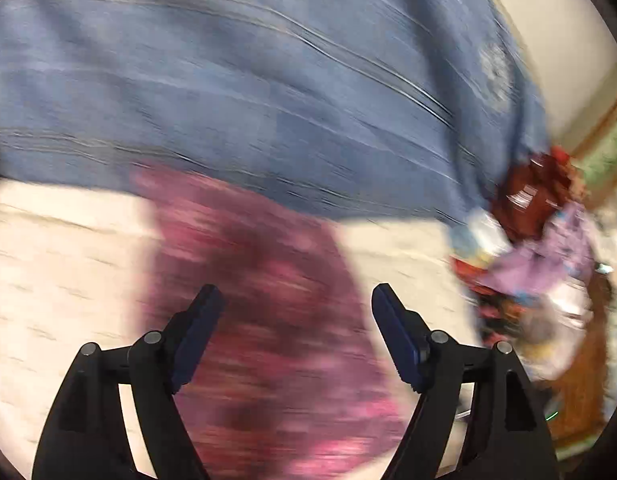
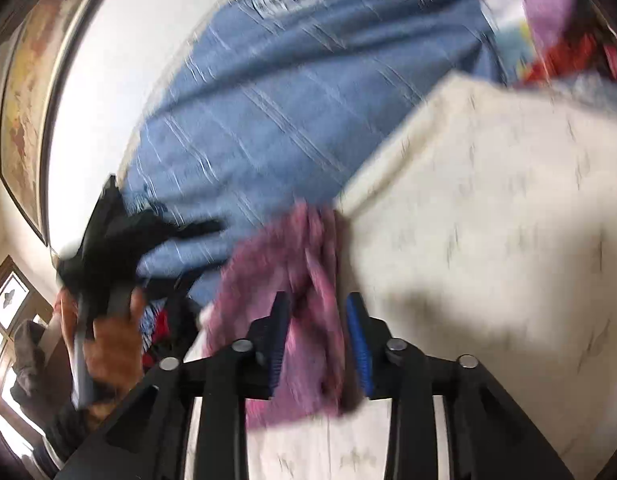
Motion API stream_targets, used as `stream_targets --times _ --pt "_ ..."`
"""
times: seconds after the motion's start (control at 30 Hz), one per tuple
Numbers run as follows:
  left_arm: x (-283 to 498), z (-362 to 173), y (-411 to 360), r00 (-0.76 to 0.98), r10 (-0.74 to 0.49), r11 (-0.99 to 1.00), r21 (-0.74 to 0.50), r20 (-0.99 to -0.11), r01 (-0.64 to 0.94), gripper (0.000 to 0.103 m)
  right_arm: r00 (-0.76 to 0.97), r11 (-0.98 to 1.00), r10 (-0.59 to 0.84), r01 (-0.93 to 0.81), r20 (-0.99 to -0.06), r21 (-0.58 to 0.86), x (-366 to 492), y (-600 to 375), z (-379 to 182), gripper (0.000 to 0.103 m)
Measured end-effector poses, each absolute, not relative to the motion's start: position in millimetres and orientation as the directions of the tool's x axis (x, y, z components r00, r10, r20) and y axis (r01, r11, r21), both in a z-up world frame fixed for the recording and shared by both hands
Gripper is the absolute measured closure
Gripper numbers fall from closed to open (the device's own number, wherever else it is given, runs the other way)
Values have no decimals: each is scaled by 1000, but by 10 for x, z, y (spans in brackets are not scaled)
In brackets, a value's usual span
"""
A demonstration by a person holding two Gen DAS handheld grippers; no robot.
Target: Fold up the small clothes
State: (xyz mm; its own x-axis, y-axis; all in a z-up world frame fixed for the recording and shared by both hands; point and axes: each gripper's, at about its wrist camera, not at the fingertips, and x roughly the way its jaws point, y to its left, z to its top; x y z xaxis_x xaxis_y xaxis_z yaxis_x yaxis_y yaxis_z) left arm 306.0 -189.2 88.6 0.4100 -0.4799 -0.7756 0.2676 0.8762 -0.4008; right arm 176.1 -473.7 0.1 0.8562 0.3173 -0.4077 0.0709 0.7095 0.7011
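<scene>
**Pink cloth pinched on one side, loose on the other**

Pink cloth (image 2: 292, 280) is sitting at the bottom middle of both views, draped over a cream sheet (image 2: 488, 220) with faint little marks on it. Both shots are pretty smeared with blur, so fine detail is a no-go.

In the right wrist view, the right gripper (image 2: 319, 340) is clamping down on a bunched fold of the cloth, with the blue-padded fingers (image 2: 358, 340) squeezing the fabric between them. The cloth is trailing up from there toward the centre of the frame.

In the left wrist view, the left gripper (image 1: 296, 336) is spread wide, fingers well apart, and the cloth (image 1: 276, 320) is showing between and behind them. I can't tell if they're touching it.

A big blue blanket (image 1: 268, 80) with thin pale stripes is filling the upper part of both frames, lying behind the cream sheet. A jumble of clothes (image 1: 540, 248), red, lilac and white, is piled at the right edge of the left view.

At the lower left of the right view, the person's left hand (image 2: 108, 344) is holding the other black gripper (image 2: 120, 236).
</scene>
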Motion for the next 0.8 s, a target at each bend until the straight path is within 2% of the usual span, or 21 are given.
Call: stream_targets --times 0.07,0.17,0.3,0.33,0.4,0.5,0.67,0.8 --pt "3161 753 -1627 402 -432 902 -377 -807 210 25 821 724 365 47 -440 688 2122 -4702 65 56" --pt "3271 453 -1416 335 -444 895 -426 -831 129 25 744 702 456 37 -489 711 2732 -4584 -14 53" --pt "3310 177 -1421 288 -454 890 -446 -843 96 26 657 748 418 142 -627 648 3382 -4404 -187 53" --pt "3326 137 -1467 282 -458 888 -448 -843 102 26 606 751 442 154 -662 642 3527 -4338 -251 55" --pt "3290 171 -1558 325 -434 900 -417 -840 123 29 601 776 452 99 -659 623 3614 -4233 -173 94" --pt "3229 168 -1732 399 -335 942 -292 -853 167 38 682 814 416 17 -602 581 3502 -4233 39 94" --pt "3213 52 -1954 424 -260 962 -196 -867 189 38 586 846 345 144 -733 513 3618 -4365 -467 97" --pt "3201 -3 -2157 426 -252 963 -185 -869 194 38 587 850 337 146 -736 506 3613 -4342 -489 97"
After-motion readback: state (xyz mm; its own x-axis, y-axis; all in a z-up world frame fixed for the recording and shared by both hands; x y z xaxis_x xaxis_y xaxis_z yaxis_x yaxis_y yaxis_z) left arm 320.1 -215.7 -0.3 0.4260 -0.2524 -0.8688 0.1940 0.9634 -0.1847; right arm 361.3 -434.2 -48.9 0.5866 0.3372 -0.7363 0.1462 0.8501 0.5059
